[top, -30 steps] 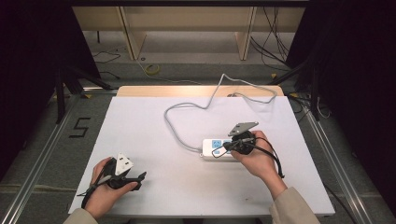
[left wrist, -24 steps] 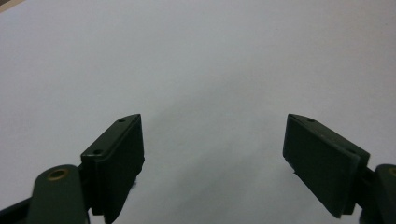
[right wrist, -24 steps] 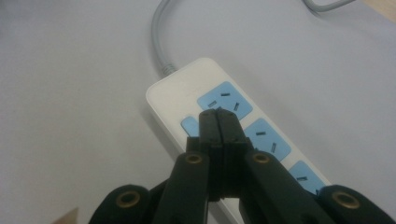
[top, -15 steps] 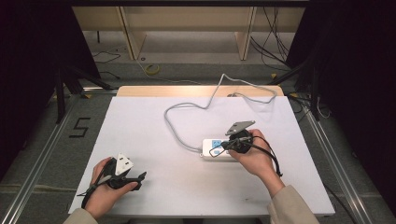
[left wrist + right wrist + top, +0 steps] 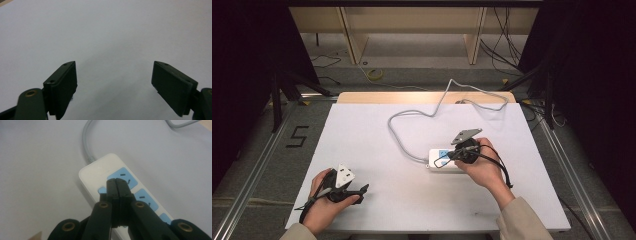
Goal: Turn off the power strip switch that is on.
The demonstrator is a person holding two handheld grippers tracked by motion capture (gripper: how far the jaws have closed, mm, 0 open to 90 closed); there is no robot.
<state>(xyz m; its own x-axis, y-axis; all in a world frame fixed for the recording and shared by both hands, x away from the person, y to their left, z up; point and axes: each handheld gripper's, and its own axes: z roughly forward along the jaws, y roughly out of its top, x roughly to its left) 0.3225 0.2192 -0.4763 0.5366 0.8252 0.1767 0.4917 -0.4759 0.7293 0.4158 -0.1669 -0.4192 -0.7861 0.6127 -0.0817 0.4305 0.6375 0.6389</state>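
A white power strip with light blue sockets lies on the white table, also seen in the high view as the power strip. Its grey cord loops back off the far edge. My right gripper is shut, jaws pressed together, with its tips down on the strip's end near the cord; from above, the right gripper sits over the strip. My left gripper is open over bare table, and in the high view the left gripper rests near the front left corner.
The white table has a wooden strip along its far edge. Metal rails run on the floor at both sides, and a floor mark "5" lies to the left. Wooden legs and cables stand beyond the table.
My right gripper has edged slightly left along the power strip. The left gripper has stayed where it was.
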